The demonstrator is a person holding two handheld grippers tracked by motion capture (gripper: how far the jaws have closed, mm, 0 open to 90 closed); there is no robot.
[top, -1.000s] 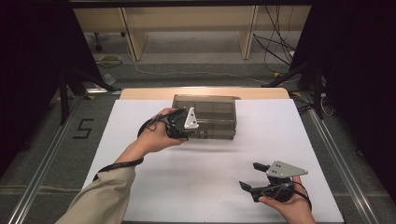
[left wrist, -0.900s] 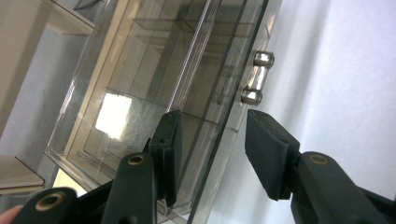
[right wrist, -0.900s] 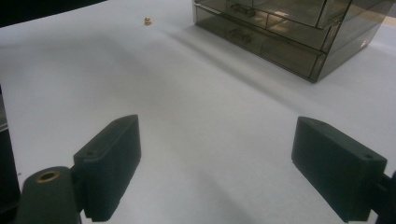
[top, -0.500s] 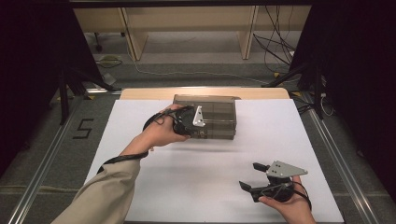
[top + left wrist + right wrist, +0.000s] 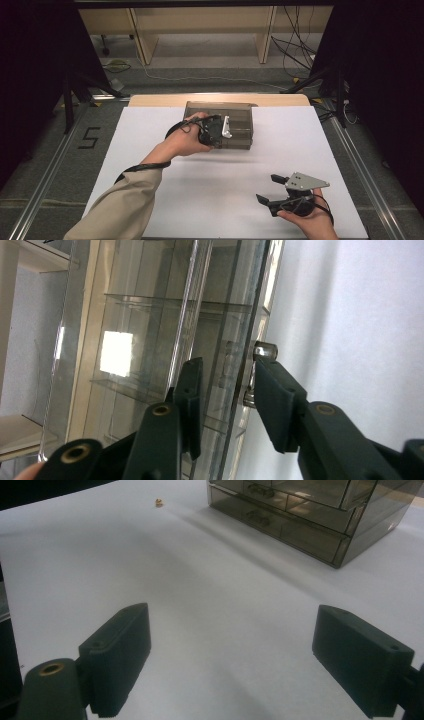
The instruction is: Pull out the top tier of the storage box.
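Covering the table [image 5: 150, 125], white paper bears a drawer box [image 5: 235, 112]; left gripper [image 5: 225, 390] narrowing around its knob [image 5: 265, 349], right gripper [image 5: 232, 655] wide, a floor "5" [image 5: 90, 137] outside.

The left gripper [image 5: 216, 131] is black, with a grey three-cornered plate on top and a black cable. Its fingers [image 5: 192, 390] are dark blocks with brass-ringed holes. The sleeve [image 5: 122, 205] is tan. The right gripper [image 5: 272, 190] looks alike.
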